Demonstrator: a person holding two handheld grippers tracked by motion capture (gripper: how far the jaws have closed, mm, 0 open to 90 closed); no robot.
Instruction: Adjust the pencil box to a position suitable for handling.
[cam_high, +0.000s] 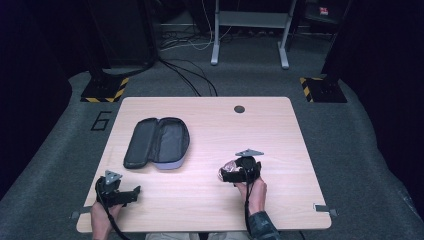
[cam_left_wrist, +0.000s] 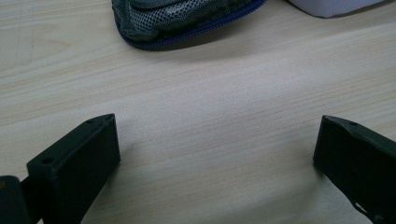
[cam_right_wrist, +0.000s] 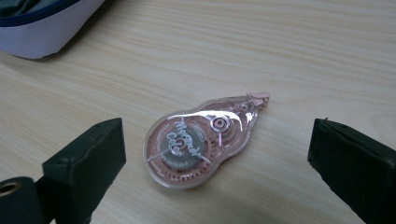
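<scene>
Pink clear-plastic correction tape dispenser (cam_right_wrist: 198, 143): flat on wooden table (cam_high: 280, 145), between my right gripper (cam_right_wrist: 215, 154)'s spread jaws, untouched.
Risk: smooth shell may skid or pivot aside.
Left gripper (cam_left_wrist: 215, 149): spread, empty.

Correction tape roller between the wide jaws of the right gripper

The right gripper (cam_right_wrist: 217, 158) has its two black jaws far apart, one at the lower left and one at the lower right, and neither touches anything. Between them a correction tape roller (cam_right_wrist: 198, 142) lies flat on the light wooden table (cam_right_wrist: 299, 51). Its shell is clear with a pink tint, so the pink toothed wheels and a grey label with white script are visible inside. Its narrow tip points to the upper right. At the upper left corner is the edge of a pouch (cam_right_wrist: 42, 32), pale lilac outside with a blue zipper line, well apart from the roller.
</scene>
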